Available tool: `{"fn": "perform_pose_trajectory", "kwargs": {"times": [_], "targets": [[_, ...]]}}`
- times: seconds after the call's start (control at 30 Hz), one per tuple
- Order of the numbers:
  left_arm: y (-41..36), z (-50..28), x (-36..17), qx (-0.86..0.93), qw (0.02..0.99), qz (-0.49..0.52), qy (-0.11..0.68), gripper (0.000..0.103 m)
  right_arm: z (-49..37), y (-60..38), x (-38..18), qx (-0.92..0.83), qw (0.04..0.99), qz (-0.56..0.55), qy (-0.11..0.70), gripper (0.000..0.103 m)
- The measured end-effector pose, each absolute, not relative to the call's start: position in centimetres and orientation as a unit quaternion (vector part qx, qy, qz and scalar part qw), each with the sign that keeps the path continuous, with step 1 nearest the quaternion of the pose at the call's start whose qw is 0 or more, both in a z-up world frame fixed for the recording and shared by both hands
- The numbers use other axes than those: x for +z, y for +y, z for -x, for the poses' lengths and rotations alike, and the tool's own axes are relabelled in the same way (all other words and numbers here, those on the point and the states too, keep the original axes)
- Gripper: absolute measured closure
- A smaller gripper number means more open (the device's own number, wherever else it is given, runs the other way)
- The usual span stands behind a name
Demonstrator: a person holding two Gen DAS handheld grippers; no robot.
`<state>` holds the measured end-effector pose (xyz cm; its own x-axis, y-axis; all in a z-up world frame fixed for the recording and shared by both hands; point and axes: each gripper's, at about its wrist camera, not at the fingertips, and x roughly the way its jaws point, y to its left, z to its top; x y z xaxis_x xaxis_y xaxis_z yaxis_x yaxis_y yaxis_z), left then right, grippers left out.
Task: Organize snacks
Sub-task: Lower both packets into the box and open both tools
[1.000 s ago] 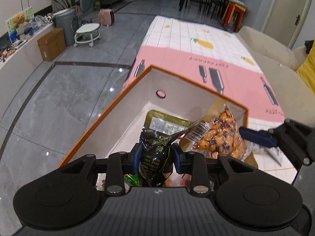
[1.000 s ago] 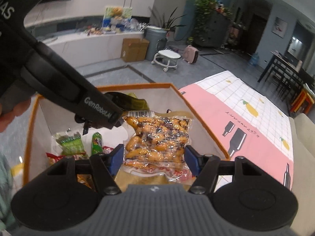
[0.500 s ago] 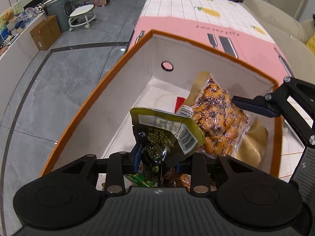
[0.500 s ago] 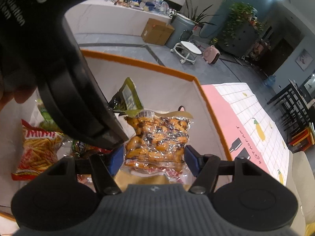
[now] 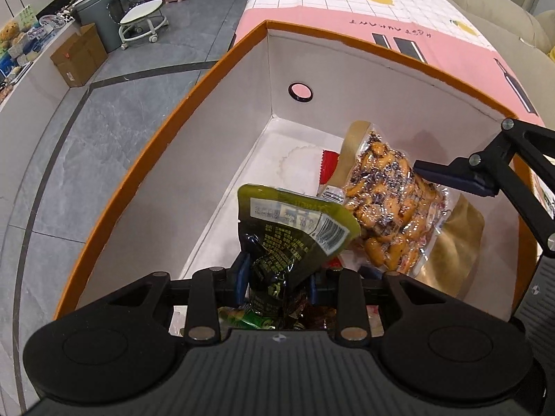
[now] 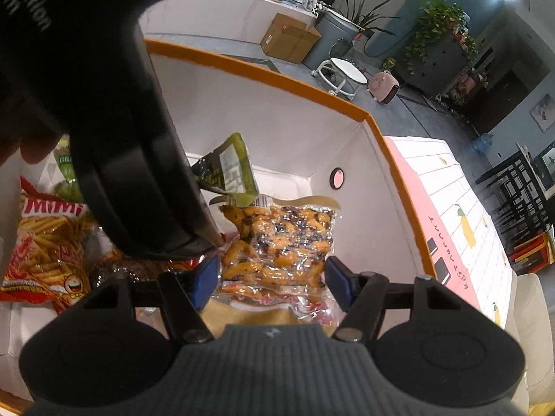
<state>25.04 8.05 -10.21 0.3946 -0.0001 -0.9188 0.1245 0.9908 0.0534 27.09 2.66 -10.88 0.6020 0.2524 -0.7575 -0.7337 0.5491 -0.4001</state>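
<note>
Snacks go into the orange-rimmed box (image 5: 131, 180) on the pink-and-white tabletop (image 5: 433, 40), and both claws are inside it. Left claw (image 5: 275, 282) is pinched narrow on the green-black pouch (image 5: 288, 239), held upright, judged ready for release onto the packets below. Red fries bag (image 6: 45, 246) already lies at the box's left end. Right claw (image 6: 272, 279) clamps, about half open, across the clear pack of orange snacks (image 6: 277, 242), hanging beside the pouch and apparently touching it. Obstructions: the left claw's body blocks much of the right view; the two packs crowd each other; free floor remains towards the far wall with the round hole (image 5: 300, 91)
</note>
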Motion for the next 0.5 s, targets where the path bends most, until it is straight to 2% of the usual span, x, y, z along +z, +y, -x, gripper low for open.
{"fn": "perform_pose_trajectory", "kwargs": {"times": [0.4, 0.5], "targets": [[8.26, -24.99, -10.34, -0.032, 0.831, -0.056, 0.553, 0.067, -26.93, 2.56, -10.5, 0.3, 0.812, 0.376, 0.331, 0.036], [8.13, -24.84, -10.1, -0.033, 0.832, -0.059, 0.551, 0.06, -26.96, 2.32, -10.18, 0.298, 0.815, 0.366, 0.336, 0.035]]}}
